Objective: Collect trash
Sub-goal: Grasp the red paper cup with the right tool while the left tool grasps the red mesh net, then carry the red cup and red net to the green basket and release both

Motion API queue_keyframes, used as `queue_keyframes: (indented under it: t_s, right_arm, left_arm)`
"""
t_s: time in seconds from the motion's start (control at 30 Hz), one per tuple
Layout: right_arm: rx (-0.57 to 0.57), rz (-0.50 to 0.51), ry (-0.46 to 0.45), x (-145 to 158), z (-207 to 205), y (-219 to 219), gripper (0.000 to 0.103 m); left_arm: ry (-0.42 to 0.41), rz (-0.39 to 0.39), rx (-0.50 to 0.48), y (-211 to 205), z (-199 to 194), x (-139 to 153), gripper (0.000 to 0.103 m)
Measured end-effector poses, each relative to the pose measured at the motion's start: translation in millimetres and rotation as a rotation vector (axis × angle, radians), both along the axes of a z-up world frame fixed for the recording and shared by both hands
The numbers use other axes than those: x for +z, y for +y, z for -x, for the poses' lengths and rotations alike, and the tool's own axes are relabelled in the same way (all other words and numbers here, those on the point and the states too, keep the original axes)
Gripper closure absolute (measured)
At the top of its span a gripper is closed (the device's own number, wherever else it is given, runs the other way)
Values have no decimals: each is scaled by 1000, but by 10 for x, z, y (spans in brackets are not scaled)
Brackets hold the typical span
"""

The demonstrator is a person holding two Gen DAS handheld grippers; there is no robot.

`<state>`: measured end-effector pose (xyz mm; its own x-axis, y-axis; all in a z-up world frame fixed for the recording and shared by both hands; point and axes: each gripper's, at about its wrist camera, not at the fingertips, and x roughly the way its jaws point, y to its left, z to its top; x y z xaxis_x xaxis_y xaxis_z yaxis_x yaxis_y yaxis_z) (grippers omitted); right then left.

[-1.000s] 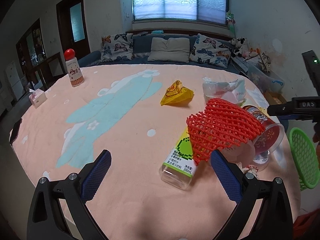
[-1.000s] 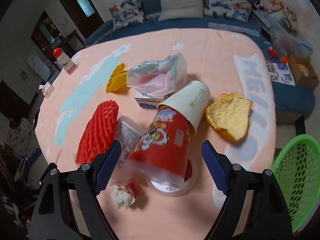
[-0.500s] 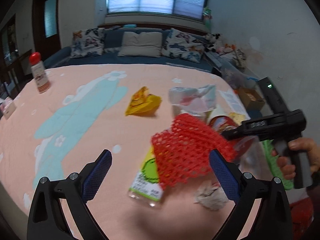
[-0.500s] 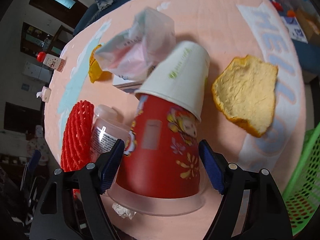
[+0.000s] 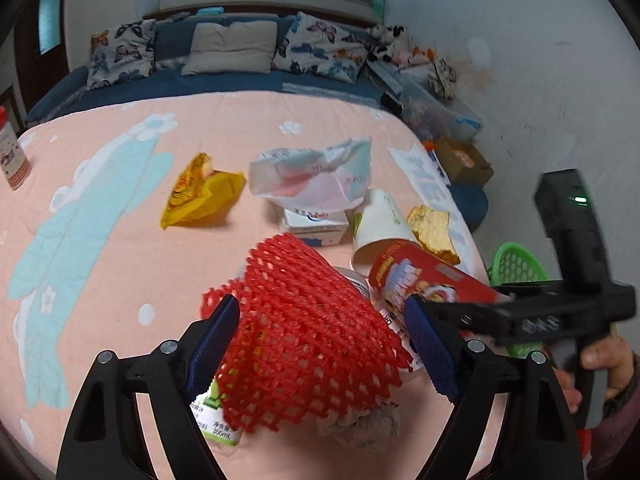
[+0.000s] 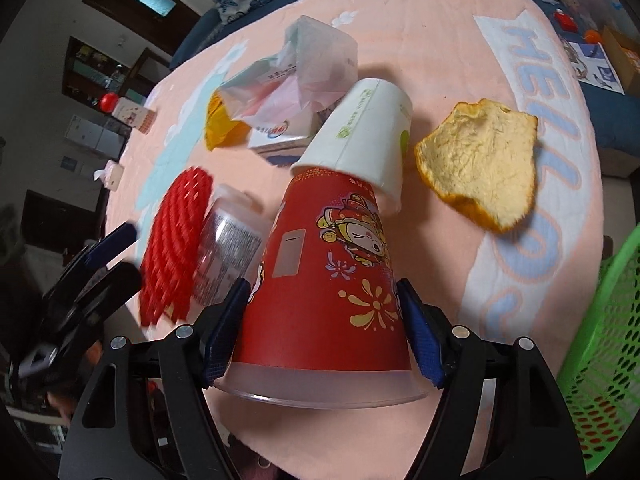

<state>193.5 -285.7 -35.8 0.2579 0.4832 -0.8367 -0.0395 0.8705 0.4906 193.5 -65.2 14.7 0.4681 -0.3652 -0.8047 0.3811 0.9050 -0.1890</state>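
My left gripper is open around a red foam net sleeve that lies over a clear plastic bottle. My right gripper is open with its pads on either side of a red printed cup, which lies on its side with a white paper cup over its far end. The net sleeve and the bottle show left of the red cup. The right gripper also shows in the left wrist view, at the red cup.
An orange peel, a crumpled plastic bag, a small white carton, a yellow wrapper and a crumpled tissue lie on the pink tablecloth. A green basket stands off the table's right edge.
My left gripper has moved forward so the red net sleeve now lies between its fingers. My right gripper has moved in around the red cup.
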Motion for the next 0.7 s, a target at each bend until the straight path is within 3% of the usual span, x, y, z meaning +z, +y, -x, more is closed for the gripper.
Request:
queue_keyframes:
  t_s: [0.1, 0.23, 0.33, 0.7]
  right_arm:
    - [17, -19, -21, 64, 180, -33, 30]
    - [28, -38, -39, 140, 336, -23, 30]
    - [27, -31, -70, 227, 469, -47, 30]
    - [-89, 106, -225, 516, 906, -388, 30]
  left_arm:
    - [3, -35, 4, -32, -31, -60, 41]
    - [60, 14, -1, 34, -46, -128, 71]
    - [54, 31, 2, 80, 4, -123, 89]
    - [-81, 104, -34, 165, 405, 384, 93]
